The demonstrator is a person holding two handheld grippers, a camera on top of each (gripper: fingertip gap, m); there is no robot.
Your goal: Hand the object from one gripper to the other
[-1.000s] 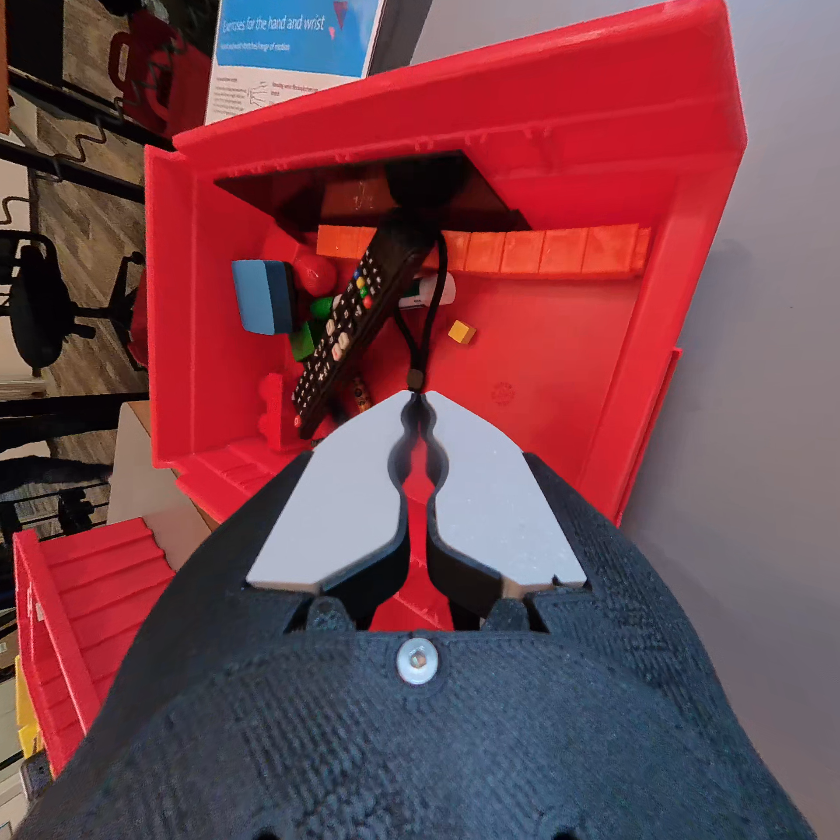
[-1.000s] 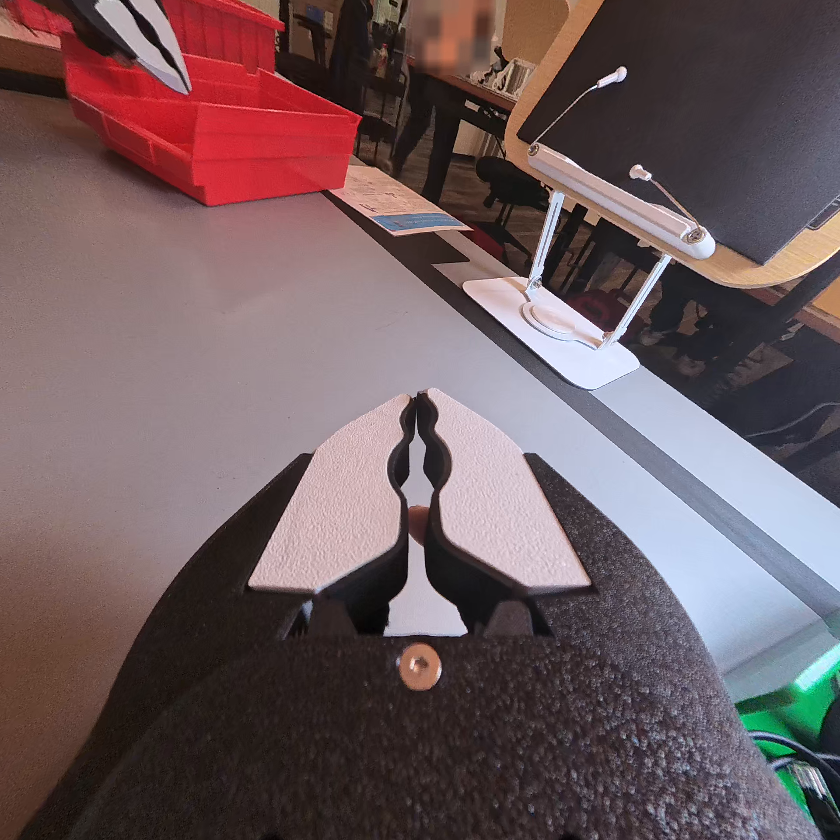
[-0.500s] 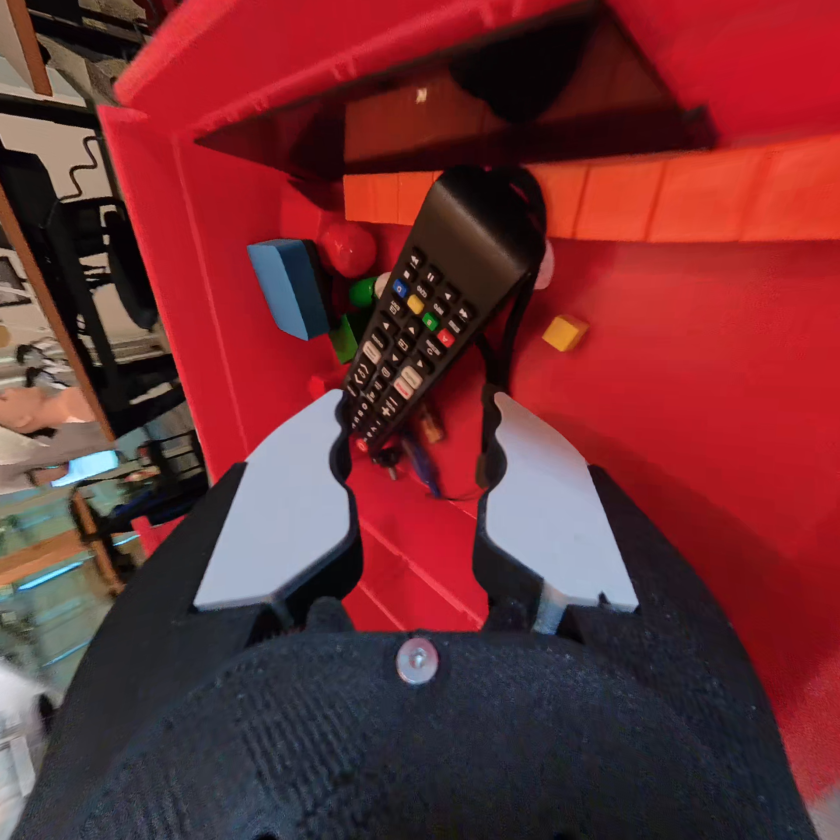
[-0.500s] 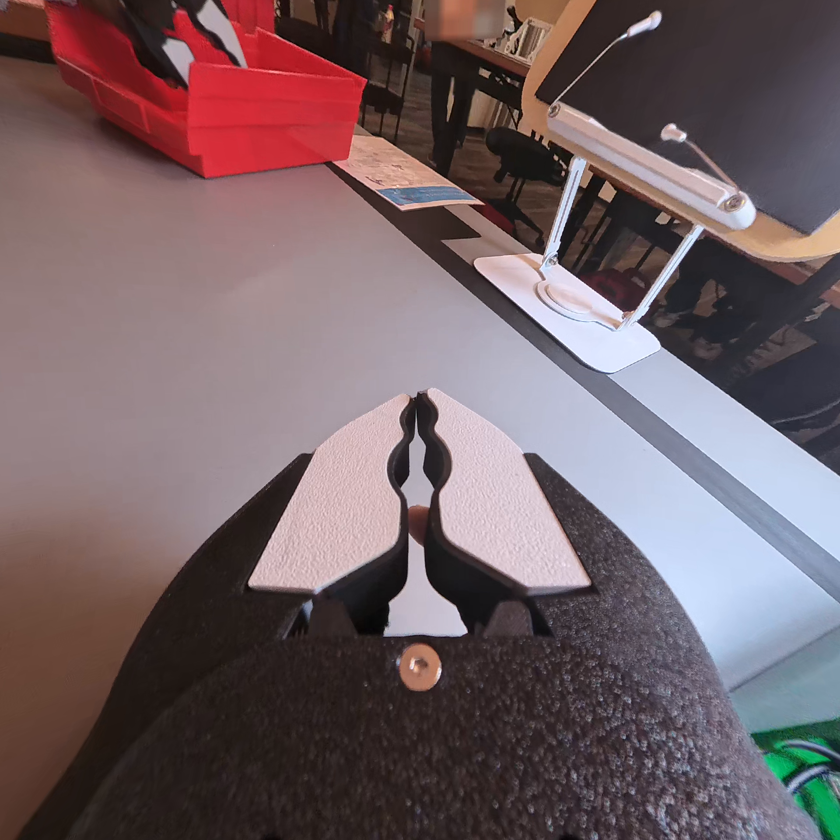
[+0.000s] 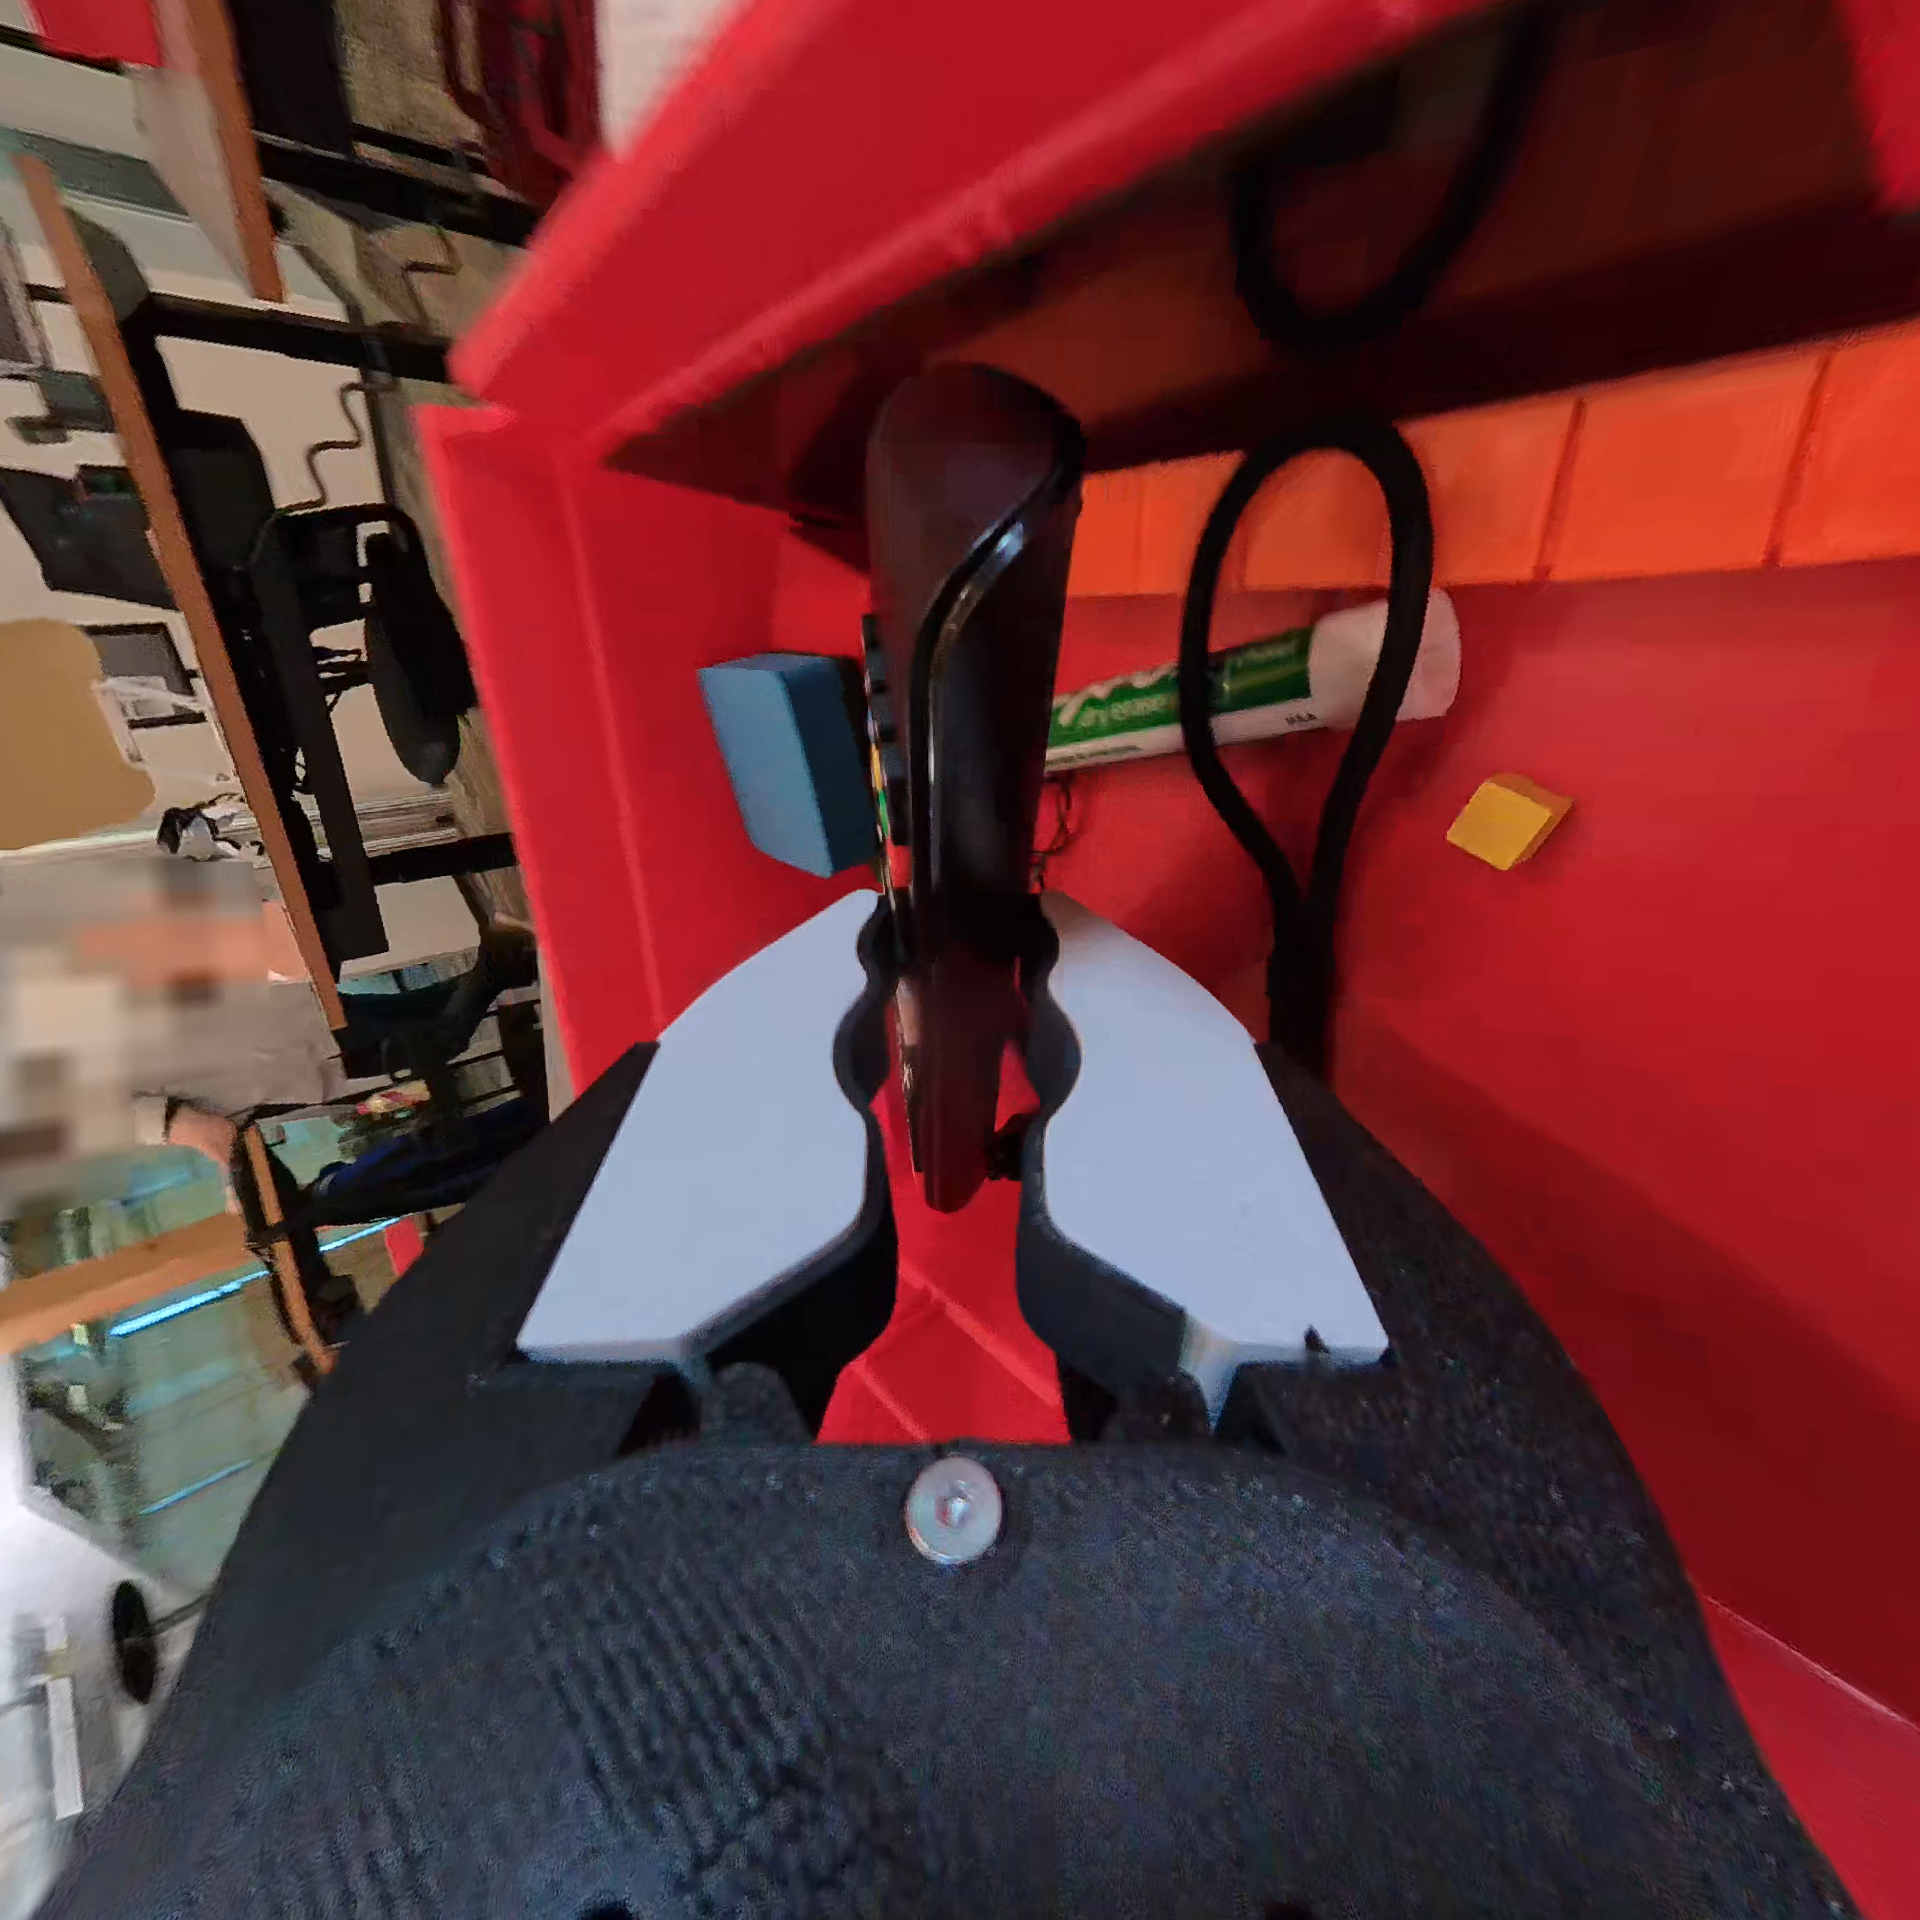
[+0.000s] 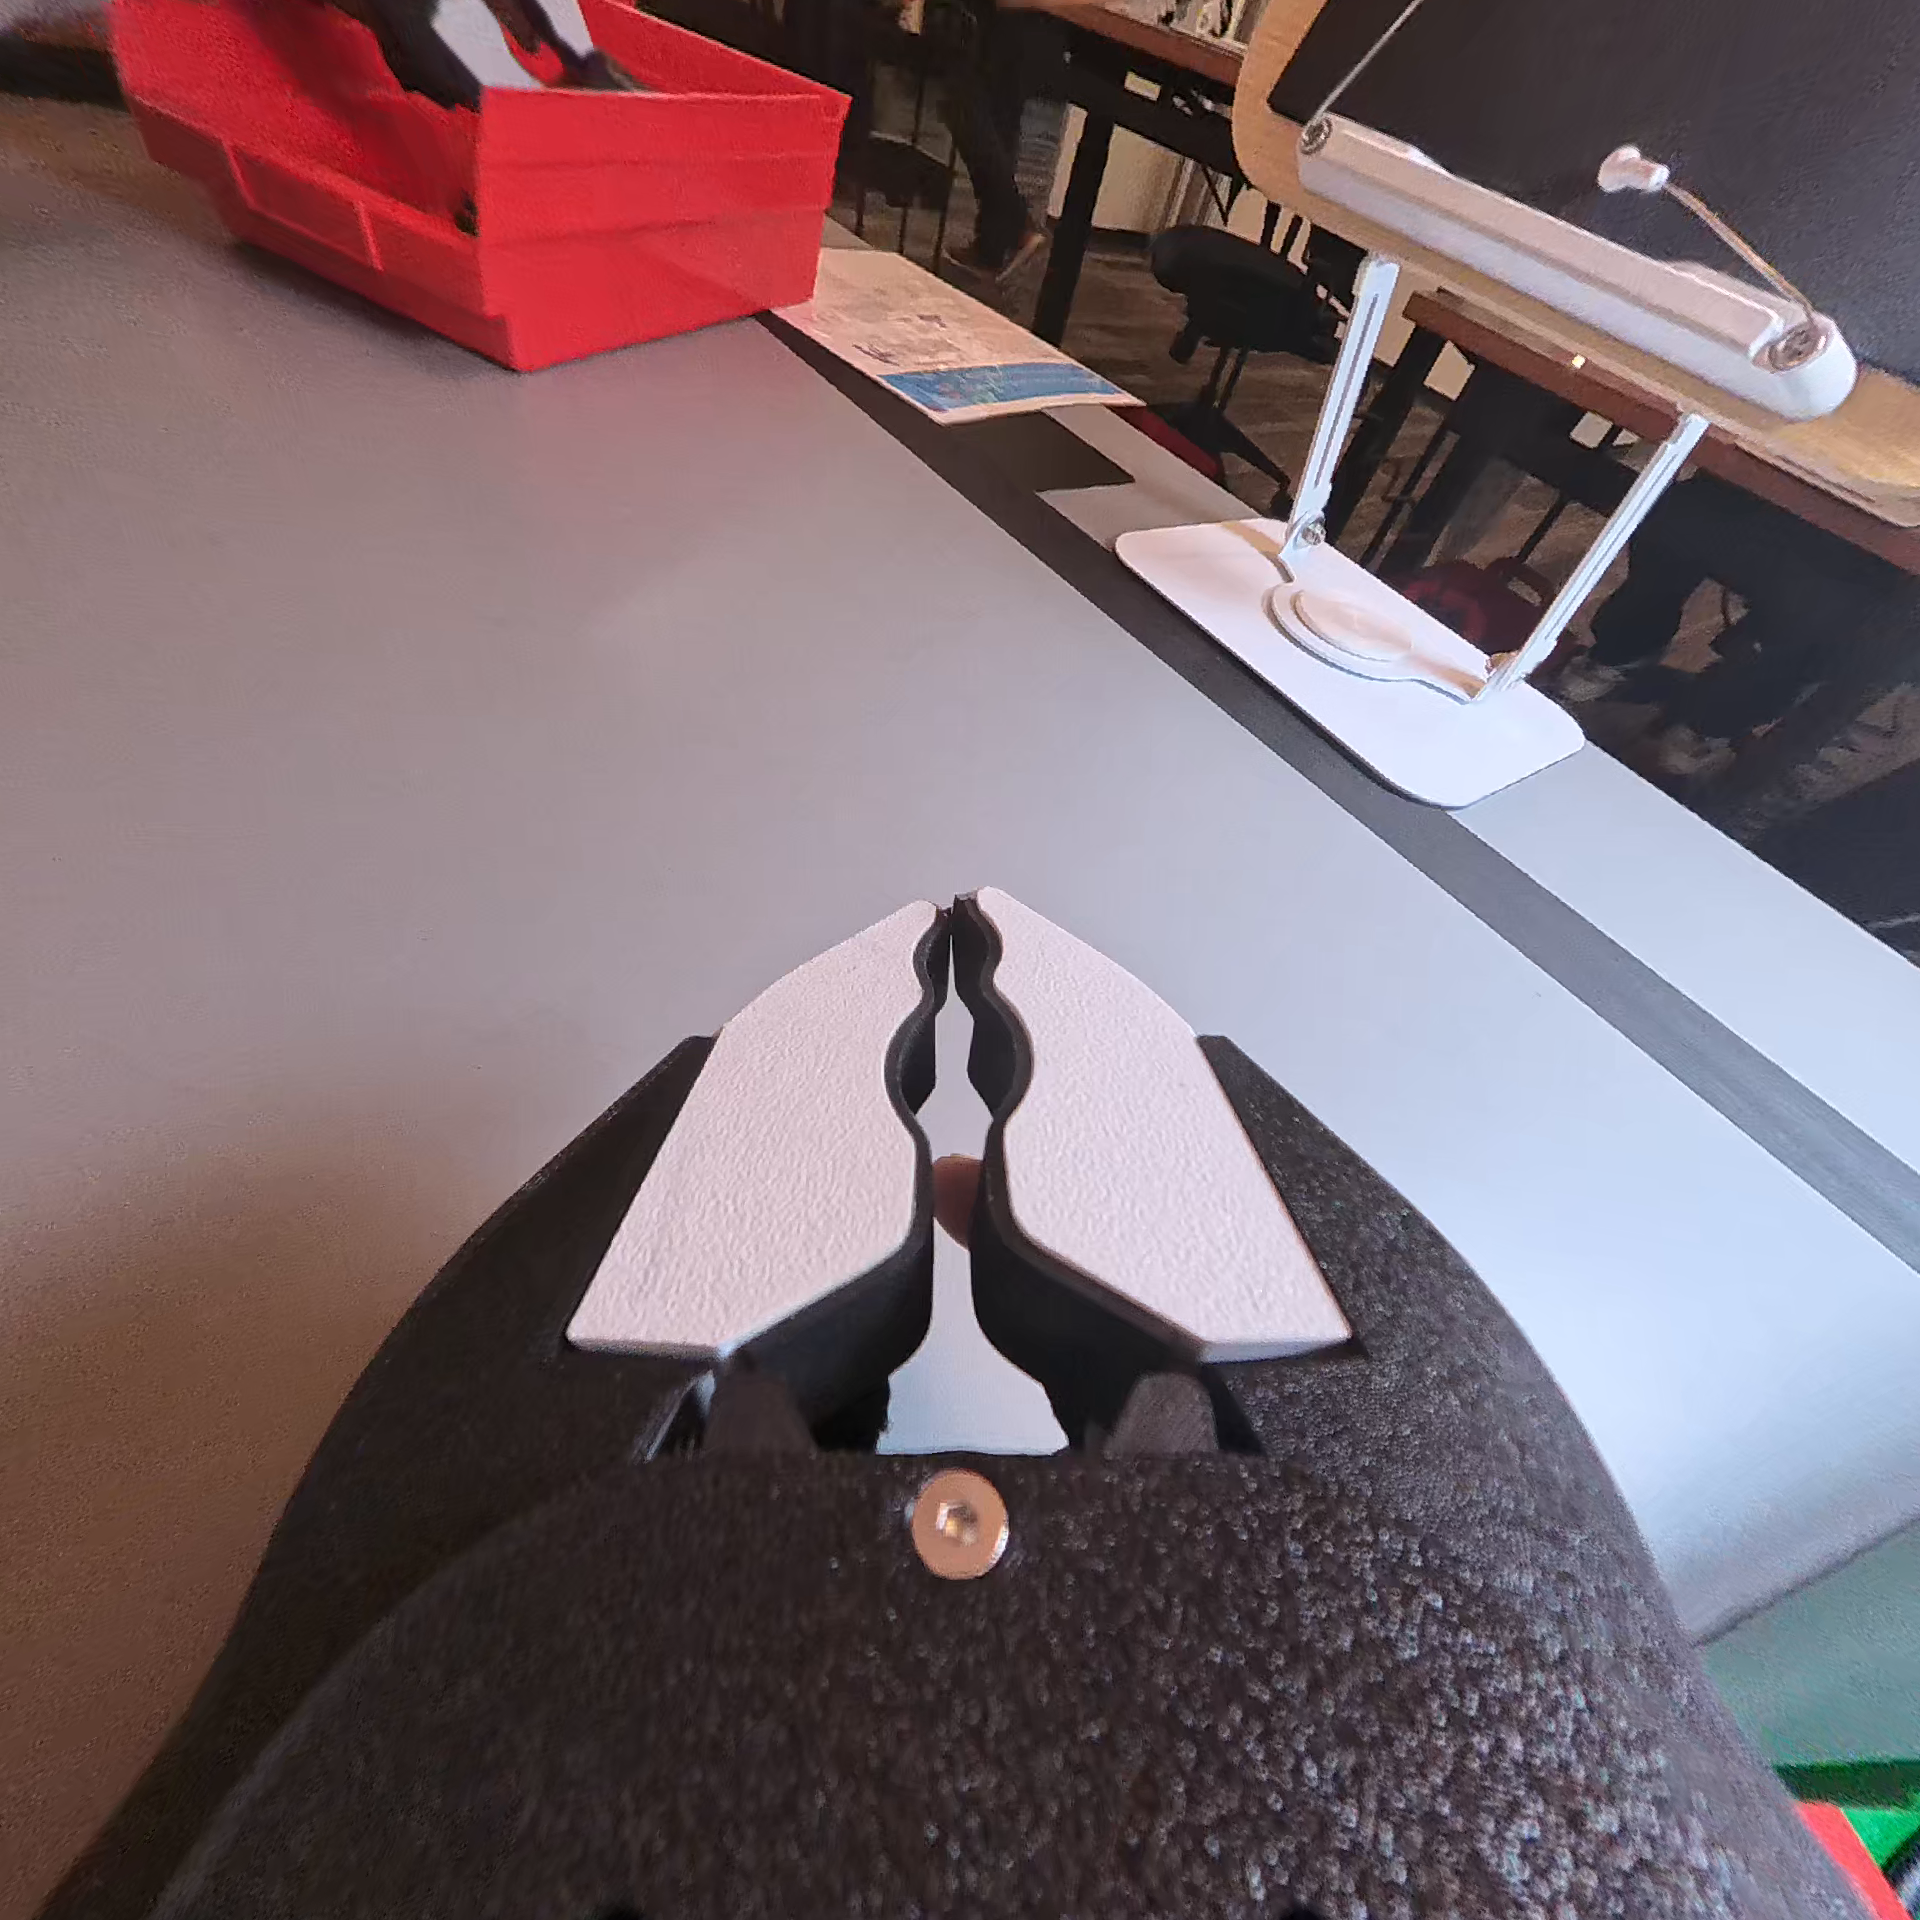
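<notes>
Inside the red bin (image 5: 1714,1143), the left hand-held gripper (image 5: 961,935) clamps the black remote (image 5: 966,748) edgewise for lifting out, while the right hand-held gripper (image 6: 954,914) waits pinched together, empty, above the tabletop (image 6: 520,727).

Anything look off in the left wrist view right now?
The remote sits edge-on between the left gripper fingers, held near its lower end, and its black wrist strap hangs loose beside it in the red bin, where it might snag. Otherwise nothing odd.
</notes>
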